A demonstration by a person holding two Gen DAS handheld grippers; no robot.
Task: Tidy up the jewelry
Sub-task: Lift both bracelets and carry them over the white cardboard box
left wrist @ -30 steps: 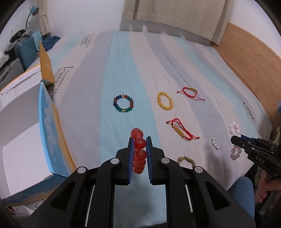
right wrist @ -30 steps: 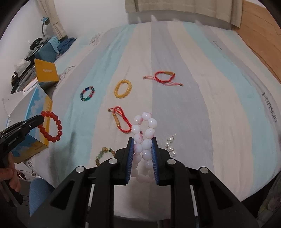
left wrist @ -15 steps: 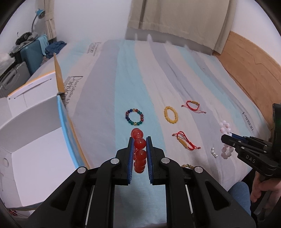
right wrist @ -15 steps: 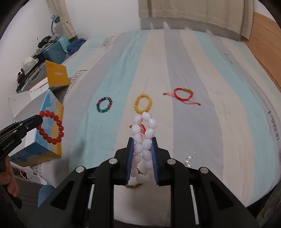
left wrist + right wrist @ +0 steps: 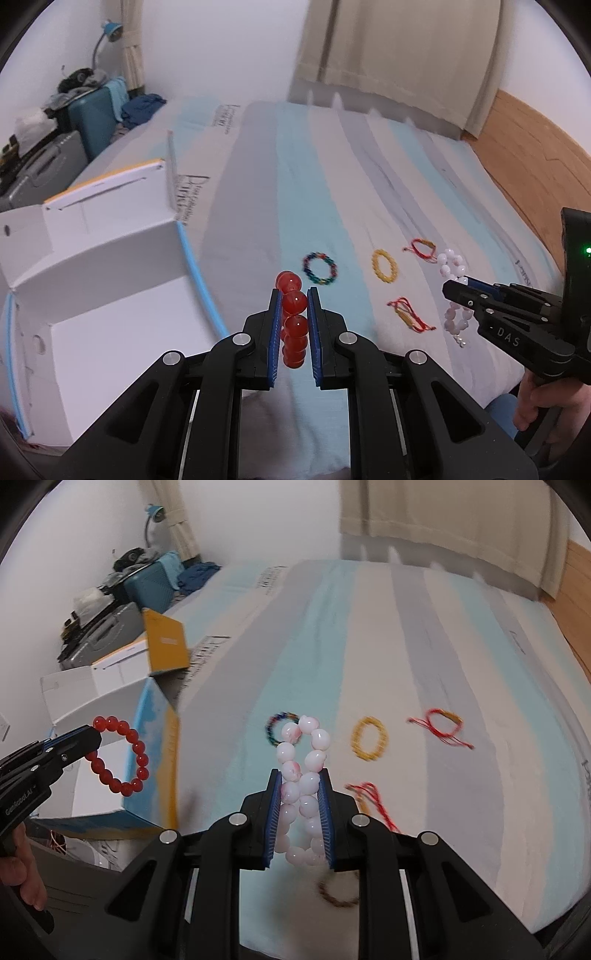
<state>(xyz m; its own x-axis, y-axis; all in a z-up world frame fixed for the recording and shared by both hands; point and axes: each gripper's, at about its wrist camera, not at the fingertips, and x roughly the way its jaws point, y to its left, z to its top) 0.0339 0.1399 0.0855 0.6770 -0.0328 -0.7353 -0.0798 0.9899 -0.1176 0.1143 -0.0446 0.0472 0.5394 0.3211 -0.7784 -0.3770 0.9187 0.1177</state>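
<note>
The red bead bracelet (image 5: 293,321) is clamped between the blue pads of the left gripper (image 5: 292,295), its top beads poking out past the fingertips and the rest of the loop hanging below them; in the right wrist view the same bracelet dangles as an open ring from that gripper's tip. The pink-and-white bead bracelet (image 5: 301,775) is pinched flat between the pads of the right gripper (image 5: 301,775), its loop rising above the tips and its lower beads hanging between the fingers. Both bracelets are held up in the air above the striped bedspread (image 5: 258,192). Just left of the left gripper stands an open white cardboard box (image 5: 110,295) with a blue edge, its flaps raised. Ahead of the left gripper on the bedspread lie a multicoloured bead bracelet (image 5: 320,268), then a yellow bead bracelet (image 5: 385,266) to its right, and a red cord bracelet (image 5: 423,250) further right. A second red cord bracelet (image 5: 408,314) lies nearer, between the two grippers. A dark bead bracelet (image 5: 338,890) lies blurred below the right gripper's fingers. A hand (image 5: 535,402) grips the right gripper's handle.
</note>
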